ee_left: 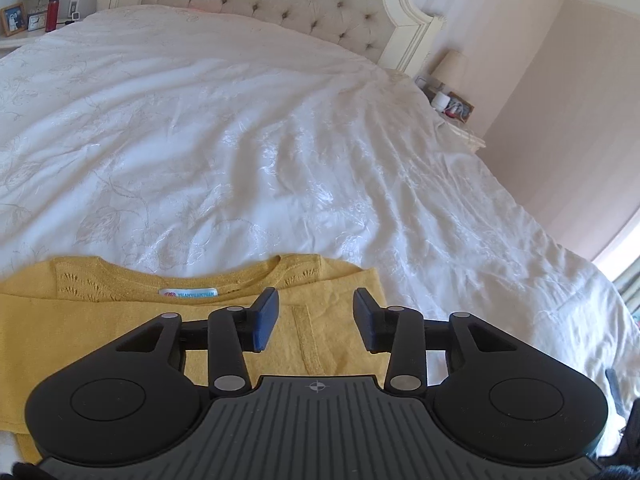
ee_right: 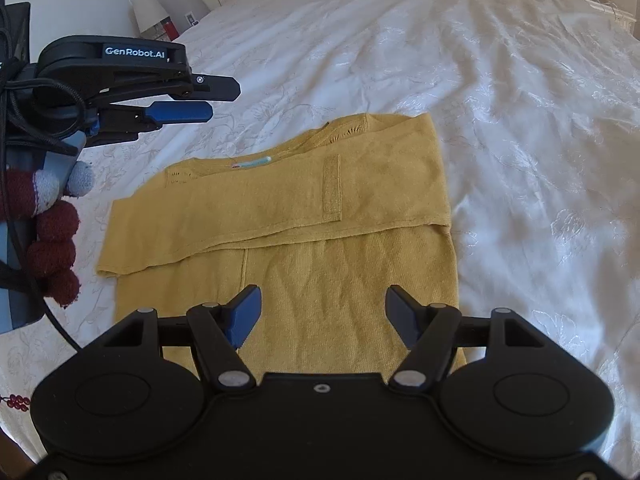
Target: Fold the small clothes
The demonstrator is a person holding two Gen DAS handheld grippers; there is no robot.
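Open left gripper (ee_left: 316, 318) hovers, seemingly untouching, over yellow sweater (ee_left: 120, 320).

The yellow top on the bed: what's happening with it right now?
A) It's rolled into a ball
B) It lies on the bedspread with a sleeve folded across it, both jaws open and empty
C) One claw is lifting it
B: the yellow top lies flat on the white bedspread, a sleeve folded across its upper part; the right gripper and left gripper have open jaws holding nothing.

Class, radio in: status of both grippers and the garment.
Left gripper open, right gripper open, both empty. Yellow sweater flat on bedspread, sleeves folded across. Nothing obstructing.
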